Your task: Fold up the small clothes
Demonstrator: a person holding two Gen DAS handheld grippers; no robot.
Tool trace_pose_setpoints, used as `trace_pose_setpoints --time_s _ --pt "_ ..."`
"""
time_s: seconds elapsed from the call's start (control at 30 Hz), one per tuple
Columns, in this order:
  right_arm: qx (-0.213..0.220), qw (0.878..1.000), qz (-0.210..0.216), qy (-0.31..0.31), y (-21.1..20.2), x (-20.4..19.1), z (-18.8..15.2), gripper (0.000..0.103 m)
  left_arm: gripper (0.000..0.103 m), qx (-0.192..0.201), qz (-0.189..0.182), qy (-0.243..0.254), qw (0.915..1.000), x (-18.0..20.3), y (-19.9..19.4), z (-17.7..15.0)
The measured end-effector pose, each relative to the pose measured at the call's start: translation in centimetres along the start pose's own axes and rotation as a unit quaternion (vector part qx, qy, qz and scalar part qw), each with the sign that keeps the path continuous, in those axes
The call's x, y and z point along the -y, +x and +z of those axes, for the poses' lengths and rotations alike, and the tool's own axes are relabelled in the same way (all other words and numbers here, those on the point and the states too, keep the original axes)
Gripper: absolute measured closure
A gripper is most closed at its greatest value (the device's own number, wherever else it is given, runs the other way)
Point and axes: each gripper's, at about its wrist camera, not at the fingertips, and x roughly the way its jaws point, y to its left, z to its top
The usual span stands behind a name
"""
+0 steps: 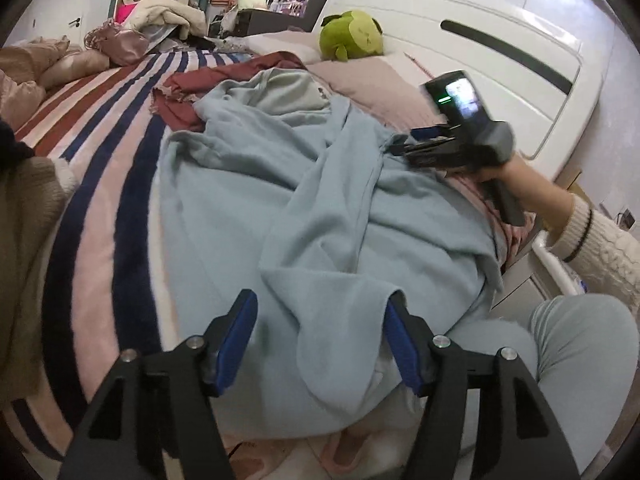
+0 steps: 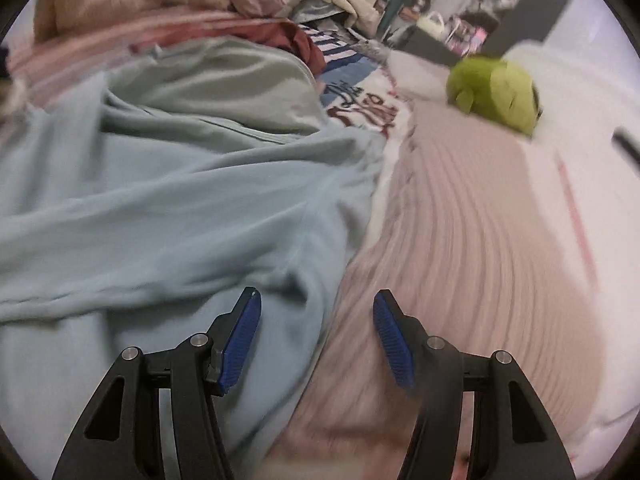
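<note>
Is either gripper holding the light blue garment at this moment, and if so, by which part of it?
Nothing is held. The left gripper and the right gripper are both open; the light blue garment lies loose on the bed, with its cloth between the fingers but not pinched.

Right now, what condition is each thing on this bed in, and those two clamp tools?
Light blue garment: crumpled, unfolded, spread over the bed.
Dark red garment: bunched, partly under the blue one.
Green plush toy: lying by the headboard.
Left gripper: open, blue cloth between its jaws, not pinched.
Right gripper: open, over the blue garment's edge.
</note>
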Motion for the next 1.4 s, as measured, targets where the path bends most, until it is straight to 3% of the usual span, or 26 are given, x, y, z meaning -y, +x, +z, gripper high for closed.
trace_pose_setpoints --time_s 0.1,0.23,0.27,0.33,0.5,0.6,0.87,0.93,0.97,1.0,1.03,1.07,1.17,1.23,1.3,1.37,1.4 --pt "-0.003 0.997 -0.062 -0.037 1.5 -0.7 1.3 0.056 0.044 0.003 -0.011 0.007 0.9999 0.1 0.5 0.3" --pt "0.049 0.994 -0.08 0.055 -0.8 4.0 2.1 0.059 0.042 0.011 -0.025 0.011 0.9996 -0.4 0.1 0.5" --pt "0.055 0.993 -0.086 0.065 -1.3 5.2 2.1 0.065 0.041 0.013 -0.03 0.007 0.9994 -0.6 0.1 0.6" --pt "0.055 0.992 -0.091 0.069 -1.7 6.7 1.7 0.066 0.041 0.016 -0.032 0.002 0.9994 -1.0 0.1 0.7" --pt "0.04 0.991 -0.029 0.121 -2.1 8.8 -1.1 0.06 0.041 0.012 -0.047 -0.008 0.9988 -1.0 0.6 0.9" --pt "0.052 0.991 -0.021 0.121 -3.9 8.2 -2.6 0.054 0.039 0.016 -0.069 -0.006 0.9974 -0.4 0.3 1.0" --pt "0.091 0.986 0.067 0.123 -9.3 5.7 -5.6 0.054 0.037 0.037 -0.047 0.017 0.998 2.9 -0.2 1.7" --pt "0.096 0.984 0.084 0.128 -9.9 5.2 -6.2 0.054 0.038 0.03 -0.005 0.032 0.999 3.9 0.9 1.6" --pt "0.099 0.982 0.094 0.132 -10.2 5.0 -6.6 0.054 0.043 0.019 0.026 0.036 0.9988 4.2 1.8 1.4" --pt "0.101 0.98 0.104 0.136 -10.5 4.8 -7.1 0.054 0.075 0.007 0.045 0.037 0.9983 4.2 2.4 1.4" --pt "0.101 0.979 0.112 0.139 -10.8 4.7 -7.7 0.054 0.1 -0.014 0.07 0.039 0.9967 4.0 3.1 1.2" --pt "0.101 0.978 0.115 0.14 -10.9 4.7 -8.0 0.054 0.101 -0.022 0.085 0.038 0.9954 3.5 3.0 0.9" --pt "0.104 0.976 0.129 0.141 -11.9 5.2 -10.0 0.054 0.102 -0.011 0.061 0.033 0.9975 2.2 0.3 0.4" --pt "0.1 0.973 0.156 0.14 -12.3 5.5 -11.1 0.054 0.099 -0.02 0.09 0.039 0.9949 1.5 -0.7 -0.3" --pt "0.078 0.962 0.214 0.148 -11.5 5.6 -12.6 0.054 0.098 -0.056 0.117 0.037 0.9909 0.6 0.0 -1.1" --pt "0.052 0.947 0.272 0.164 -10.2 5.4 -14.2 0.054 0.09 -0.071 0.101 0.016 0.9922 -0.4 0.1 -1.9" --pt "0.043 0.94 0.291 0.171 -9.7 5.3 -14.9 0.054 0.078 -0.063 0.08 0.002 0.9948 -0.8 -0.4 -2.0"
